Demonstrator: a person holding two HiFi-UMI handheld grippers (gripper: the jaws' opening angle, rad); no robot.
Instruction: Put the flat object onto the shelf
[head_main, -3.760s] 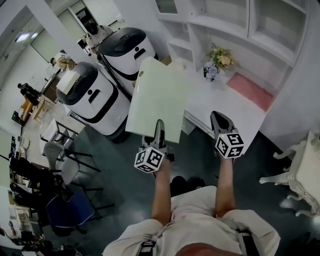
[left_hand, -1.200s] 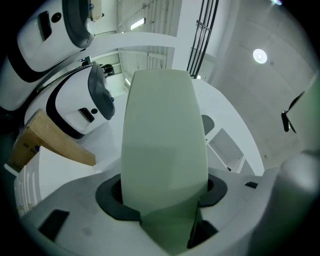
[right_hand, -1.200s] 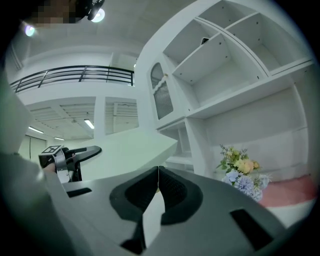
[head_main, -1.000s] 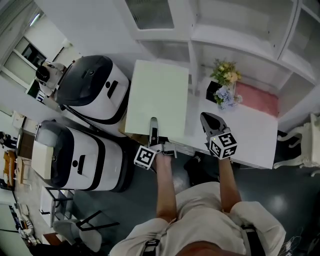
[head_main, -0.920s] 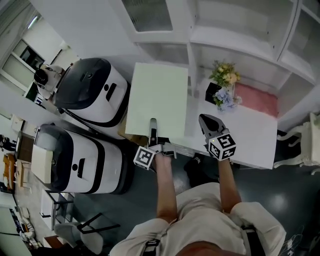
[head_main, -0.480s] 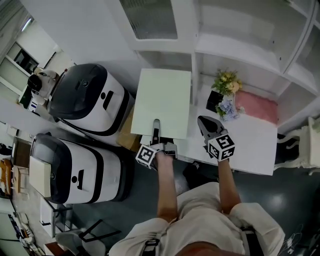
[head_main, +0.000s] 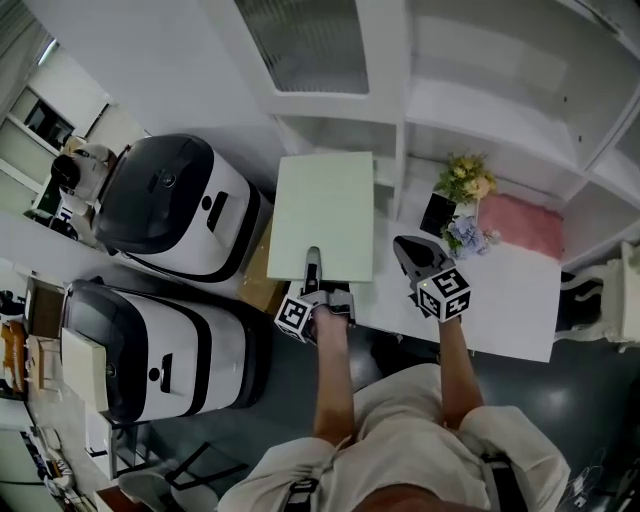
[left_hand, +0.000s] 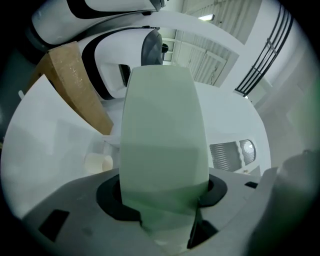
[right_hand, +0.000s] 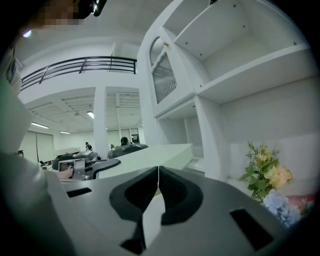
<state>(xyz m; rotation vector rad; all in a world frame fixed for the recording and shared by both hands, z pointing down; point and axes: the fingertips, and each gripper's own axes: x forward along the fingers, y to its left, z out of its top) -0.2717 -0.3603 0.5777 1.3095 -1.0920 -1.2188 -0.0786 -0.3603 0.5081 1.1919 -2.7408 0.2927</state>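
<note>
Pale green flat panel (head_main: 325, 215): thin, rectangular, smooth matt faces. Near edge clamped in left gripper (head_main: 313, 262), jaws pinching both faces. Panel held roughly level, partly over left end of glossy white counter (head_main: 505, 300). Far edge beside upright of white shelf unit (head_main: 470, 105); contact with shelf unclear from above. Right gripper (head_main: 408, 248) just beside panel, jaws pressed together, nothing between. Flower bunch (head_main: 467, 180) and pink mat (head_main: 520, 225) rest on counter.

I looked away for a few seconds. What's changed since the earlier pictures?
The left gripper has carried the green board closer to the white shelf. Same as before: its grip on the board, and the right gripper shut and empty.
</note>
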